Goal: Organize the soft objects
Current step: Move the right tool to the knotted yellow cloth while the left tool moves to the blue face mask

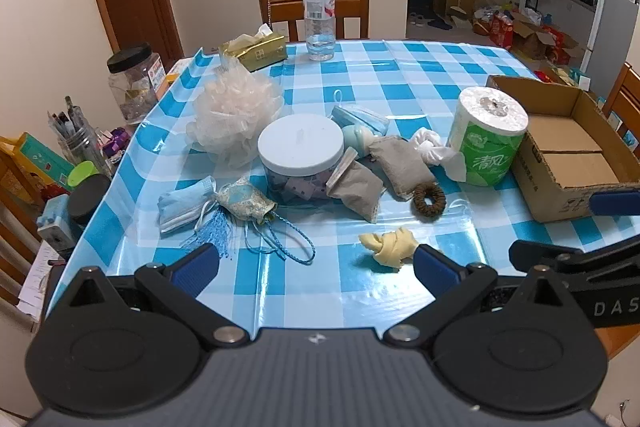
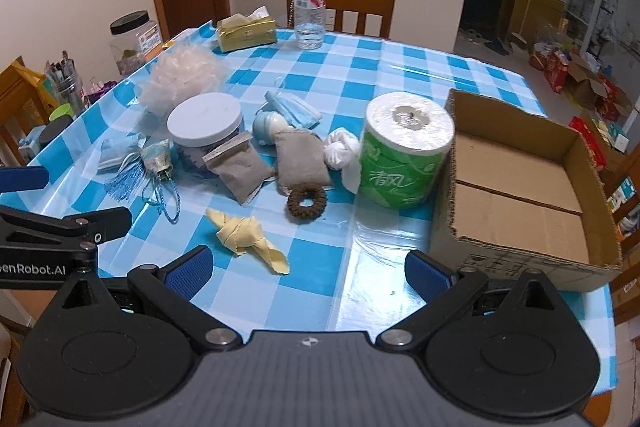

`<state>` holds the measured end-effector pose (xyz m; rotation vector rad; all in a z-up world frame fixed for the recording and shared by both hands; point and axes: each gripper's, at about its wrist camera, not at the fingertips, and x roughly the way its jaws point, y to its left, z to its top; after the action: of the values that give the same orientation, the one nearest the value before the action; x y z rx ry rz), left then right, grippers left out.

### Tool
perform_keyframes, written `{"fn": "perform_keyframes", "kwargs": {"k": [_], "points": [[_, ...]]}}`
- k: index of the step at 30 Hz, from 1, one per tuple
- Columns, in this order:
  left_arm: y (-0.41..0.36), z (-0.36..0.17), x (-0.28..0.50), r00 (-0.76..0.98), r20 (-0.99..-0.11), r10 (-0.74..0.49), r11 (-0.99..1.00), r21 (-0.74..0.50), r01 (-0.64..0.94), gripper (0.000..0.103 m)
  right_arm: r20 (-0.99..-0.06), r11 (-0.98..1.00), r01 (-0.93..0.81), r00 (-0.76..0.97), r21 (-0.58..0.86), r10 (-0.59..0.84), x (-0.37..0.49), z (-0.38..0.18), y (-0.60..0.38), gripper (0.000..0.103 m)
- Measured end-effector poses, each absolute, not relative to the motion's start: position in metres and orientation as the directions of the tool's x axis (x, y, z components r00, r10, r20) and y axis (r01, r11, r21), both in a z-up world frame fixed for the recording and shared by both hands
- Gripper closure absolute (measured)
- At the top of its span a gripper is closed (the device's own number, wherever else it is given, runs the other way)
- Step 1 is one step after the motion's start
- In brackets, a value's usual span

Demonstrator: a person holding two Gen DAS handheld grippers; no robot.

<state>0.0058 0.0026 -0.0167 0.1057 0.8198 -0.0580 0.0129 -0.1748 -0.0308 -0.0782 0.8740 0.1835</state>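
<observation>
Soft items lie scattered on a blue-checked table (image 2: 400, 75) beside an open cardboard box (image 2: 520, 187), with both grippers hanging wide open and empty at the near edge.

At the right of the frame the box shows only its bare bottom flaps. Just left of it, the green-wrapped toilet roll (image 2: 404, 155) stands upright. In the centre, a white-lidded jar (image 2: 205, 125) holds coloured bits too blurred to tell. A water bottle (image 2: 309, 3), near empty, stands at upper centre. The mesh bath puff (image 2: 182, 75) sits at upper left; two grey sachets (image 2: 298, 157), a brown scrunchie (image 2: 306, 203) and a knotted yellow cloth (image 2: 244, 233) lie lower centre. The left gripper (image 1: 316, 265) and right gripper (image 2: 306, 267) have fingers spread apart, gripping nothing.
</observation>
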Motion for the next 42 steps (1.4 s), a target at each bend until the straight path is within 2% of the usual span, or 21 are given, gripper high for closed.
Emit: {"fn": "perform_keyframes", "kwargs": {"k": [12,24,31,42], "points": [[0.034,-0.049,0.028,0.668,-0.743,-0.035,0.995,0.036,0.093,0.001,-0.790,0.961,-0.276,0.583,0.030,0.192,0.047,-0.079,-0.154,0.000],[0.070,-0.078,0.056,0.631,-0.775,-0.028,0.995,0.039,0.093,0.001,-0.830,0.943,-0.333,0.528,-0.007,0.180,0.092,-0.138,-0.121,0.000],[0.083,-0.089,0.073,0.605,-0.795,-0.051,0.995,0.013,0.100,0.001,-0.845,0.946,-0.322,0.517,-0.050,0.132,0.108,-0.155,-0.109,0.000],[0.092,-0.098,0.105,0.590,-0.805,-0.057,0.991,0.028,0.133,0.001,-0.837,0.953,-0.302,0.525,-0.015,0.153,0.115,-0.159,-0.117,0.000]]}}
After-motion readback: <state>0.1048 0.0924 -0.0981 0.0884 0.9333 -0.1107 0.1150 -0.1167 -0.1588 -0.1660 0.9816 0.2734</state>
